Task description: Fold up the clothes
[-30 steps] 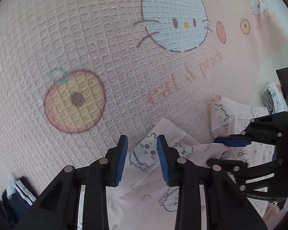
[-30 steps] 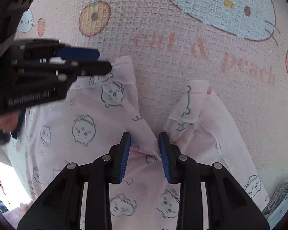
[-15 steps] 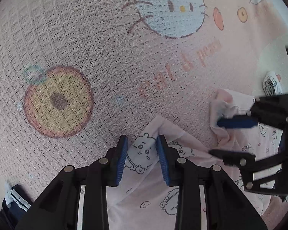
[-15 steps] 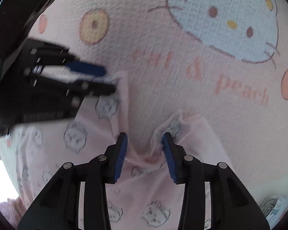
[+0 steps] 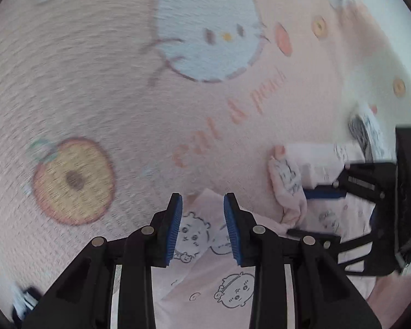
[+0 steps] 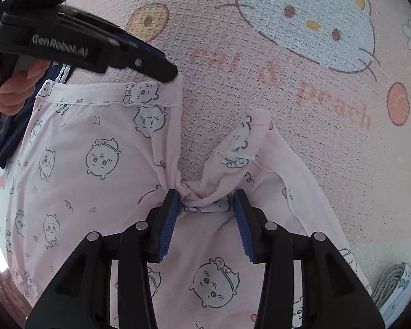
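A pale pink garment printed with small cartoon faces lies on a pink waffle blanket. It also shows in the left wrist view. My left gripper is open, its jaws either side of a corner of the garment. From the right wrist view the left gripper sits at the top hem corner. My right gripper is open over a bunched fold of the garment between two cloth flaps. In the left wrist view the right gripper is at the right beside a raised fold.
The blanket carries a cat face, a peach print and orange lettering. A dark navy garment lies at the left. A folded grey and white cloth lies at the lower right.
Both grippers have shifted over the blanket with the garment. The right gripper's jaws have spread wider around the bunched fold. The left view is now blurred by motion.
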`<state>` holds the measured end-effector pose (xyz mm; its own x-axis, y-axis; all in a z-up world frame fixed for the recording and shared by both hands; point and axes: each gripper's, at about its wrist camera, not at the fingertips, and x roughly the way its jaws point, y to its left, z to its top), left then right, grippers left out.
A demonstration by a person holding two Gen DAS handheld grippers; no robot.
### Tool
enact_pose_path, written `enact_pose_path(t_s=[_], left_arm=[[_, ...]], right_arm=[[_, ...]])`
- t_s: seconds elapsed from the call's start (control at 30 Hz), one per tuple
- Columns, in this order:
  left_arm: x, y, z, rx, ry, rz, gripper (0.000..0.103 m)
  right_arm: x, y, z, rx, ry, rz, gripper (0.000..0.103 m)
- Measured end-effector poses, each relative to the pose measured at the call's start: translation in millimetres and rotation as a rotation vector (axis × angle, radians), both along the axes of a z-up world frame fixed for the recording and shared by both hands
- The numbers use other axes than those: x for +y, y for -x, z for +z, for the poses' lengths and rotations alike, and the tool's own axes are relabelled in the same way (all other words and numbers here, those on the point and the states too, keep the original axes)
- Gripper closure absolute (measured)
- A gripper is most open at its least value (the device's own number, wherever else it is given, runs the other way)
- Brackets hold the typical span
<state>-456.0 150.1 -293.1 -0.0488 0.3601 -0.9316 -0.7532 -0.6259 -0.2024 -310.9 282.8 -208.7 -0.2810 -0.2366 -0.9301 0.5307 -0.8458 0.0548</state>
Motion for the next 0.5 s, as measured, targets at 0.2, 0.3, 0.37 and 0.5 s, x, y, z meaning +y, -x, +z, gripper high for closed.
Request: enact_pose_path(t_s=[0.2,0.3,0.37,0.5], left_arm=[[16.1,9.3,3.2,0.067,0.062,-0.066,0.096],[0.0,24.1,10.1,0.056,0.012,0.051,0.098],[-7.8,36.1,8.4,0.048,0.003,0.135,0.098],[-18.5,54.0,6.9,0.007,0.022,0.217,0.096]], right_arm=[[8.2,-12.7,21.8,0.041,0.074,-0.133,0.061],[12.3,-12.6,32.5,0.032,0.142,-0.172,0.061],[26.3,1.0,25.5,-0.002,0.143,-0.162,0.061],[19.0,21.7,2.6,-0.037,0.052,-0.178,0.062]])
